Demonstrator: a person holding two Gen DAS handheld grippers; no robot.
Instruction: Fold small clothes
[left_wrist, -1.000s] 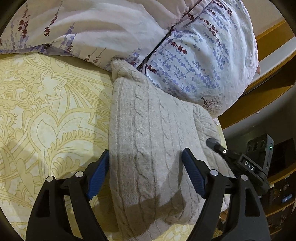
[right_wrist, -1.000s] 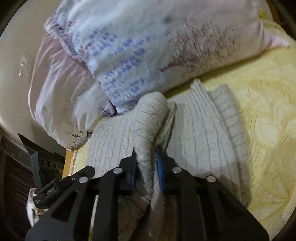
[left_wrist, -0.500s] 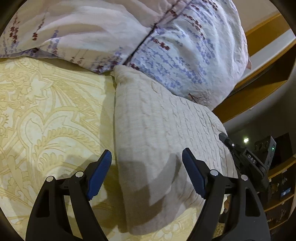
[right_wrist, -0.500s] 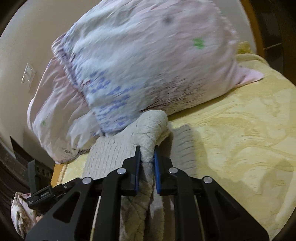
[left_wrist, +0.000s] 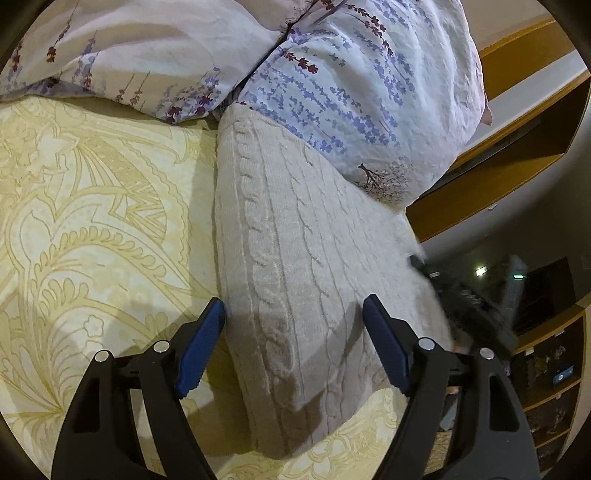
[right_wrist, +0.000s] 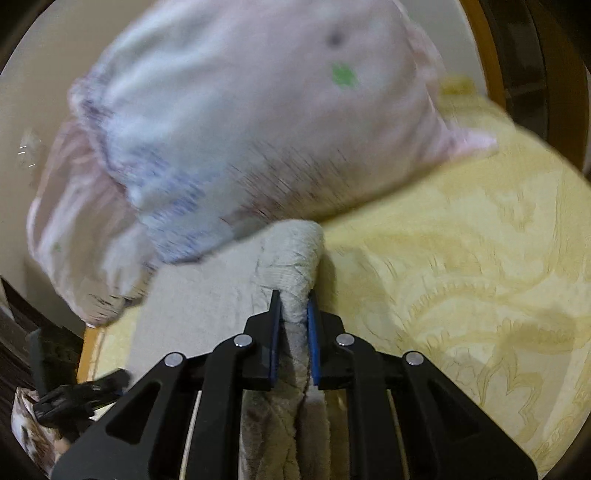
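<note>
A cream cable-knit garment (left_wrist: 295, 266) lies folded lengthwise on the yellow patterned bedspread (left_wrist: 92, 229), its far end against the floral pillows. My left gripper (left_wrist: 293, 317) hovers over its near part, open, blue pads well apart and pressing on nothing. In the right wrist view my right gripper (right_wrist: 293, 306) is shut on a bunched fold of the same knit garment (right_wrist: 291, 254), which rises as a hump past the pads. The flat part of the knit spreads to the left of that hump. The right gripper shows blurred at the right edge of the left wrist view.
Floral pillows (left_wrist: 351, 81) pile up behind the garment, blurred in the right wrist view as pillows (right_wrist: 240, 140). A wooden bed frame (left_wrist: 491, 184) and dark shelving (left_wrist: 546, 398) lie to the right. Open bedspread (right_wrist: 461, 277) stretches to the right of the right gripper.
My right gripper has carried the pinched fold across to the garment's right edge, so the knit now lies narrower, doubled over. The left gripper stays open above it.
</note>
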